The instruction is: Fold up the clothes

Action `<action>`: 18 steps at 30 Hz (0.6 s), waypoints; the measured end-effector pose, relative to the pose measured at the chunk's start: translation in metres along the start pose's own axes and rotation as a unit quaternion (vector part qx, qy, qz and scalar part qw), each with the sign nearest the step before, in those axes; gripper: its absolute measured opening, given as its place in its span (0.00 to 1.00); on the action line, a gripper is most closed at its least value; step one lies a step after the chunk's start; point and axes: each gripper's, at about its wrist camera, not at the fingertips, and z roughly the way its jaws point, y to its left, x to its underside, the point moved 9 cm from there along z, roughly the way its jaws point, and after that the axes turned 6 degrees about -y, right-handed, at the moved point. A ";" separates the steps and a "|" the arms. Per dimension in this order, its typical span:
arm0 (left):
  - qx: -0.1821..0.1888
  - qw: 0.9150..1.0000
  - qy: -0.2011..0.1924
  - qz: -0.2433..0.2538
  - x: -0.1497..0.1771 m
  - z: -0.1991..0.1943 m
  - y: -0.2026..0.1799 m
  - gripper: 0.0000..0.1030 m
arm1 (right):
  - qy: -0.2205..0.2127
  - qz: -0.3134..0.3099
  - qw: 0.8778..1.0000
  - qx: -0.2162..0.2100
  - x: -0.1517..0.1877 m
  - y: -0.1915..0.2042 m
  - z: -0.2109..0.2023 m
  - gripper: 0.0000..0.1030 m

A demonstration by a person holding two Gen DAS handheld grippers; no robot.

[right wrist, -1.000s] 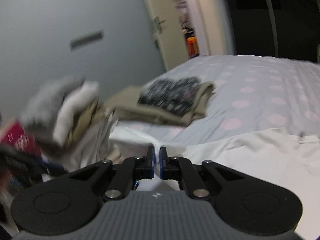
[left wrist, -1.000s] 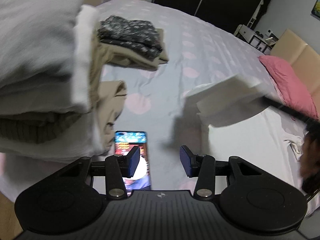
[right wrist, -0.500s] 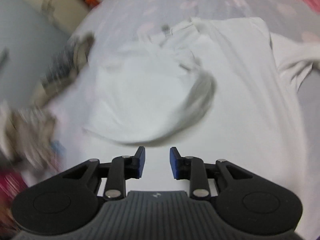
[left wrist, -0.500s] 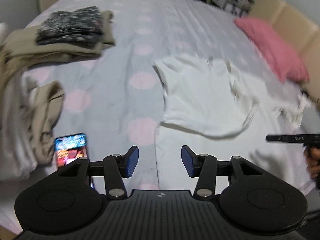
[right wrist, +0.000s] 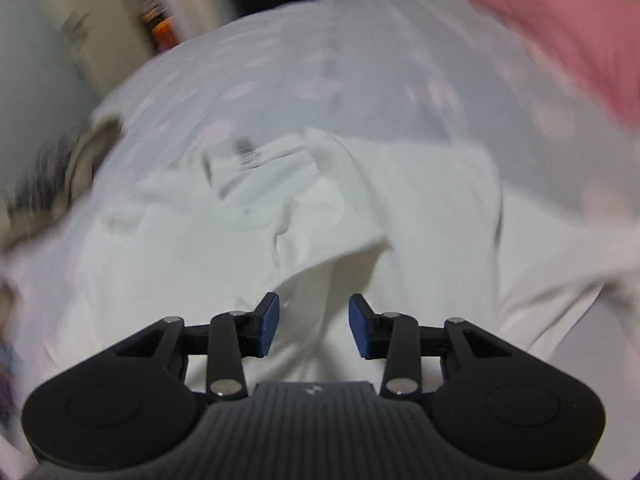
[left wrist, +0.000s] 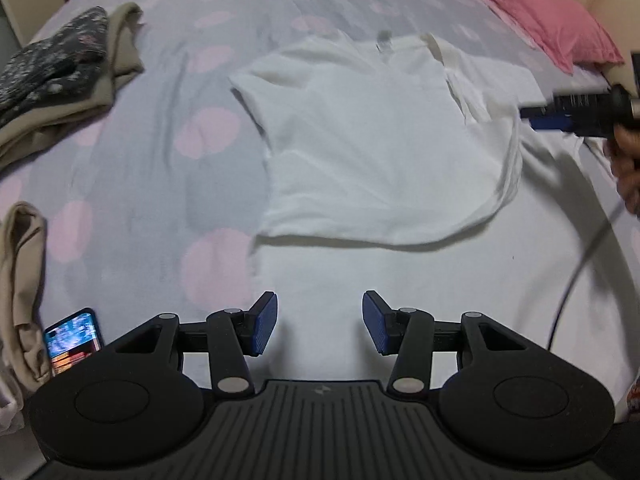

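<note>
On the bed (left wrist: 132, 184), a white shirt (left wrist: 380, 136) lies partly folded, both grippers above it and empty.

Left gripper (left wrist: 319, 323) has its fingers parted; right gripper (right wrist: 313, 325) is opening, nothing between them. The shirt looks light, limp and creasable; a hem corner or sleeve edge seems the best hold. The spotted sheet is soft. Folded clothes (left wrist: 60, 80), a phone (left wrist: 72, 340) and a pink pillow (left wrist: 532, 4) lie around.

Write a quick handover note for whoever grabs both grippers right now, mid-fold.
Left gripper: open, empty, above the near part of the white T-shirt.
Right gripper: jaws opening, nothing between them, over the shirt's folded-over edge.
Shirt: on the bed, its near part folded up over the rest, collar far.
Done: folded stack at far left.
Left: finish folding the shirt, then stack it.
</note>
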 end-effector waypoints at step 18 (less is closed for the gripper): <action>-0.012 0.999 -0.033 -0.019 -0.003 -0.008 0.011 0.44 | -0.078 0.069 0.993 -0.059 -0.019 -0.004 -0.074 0.02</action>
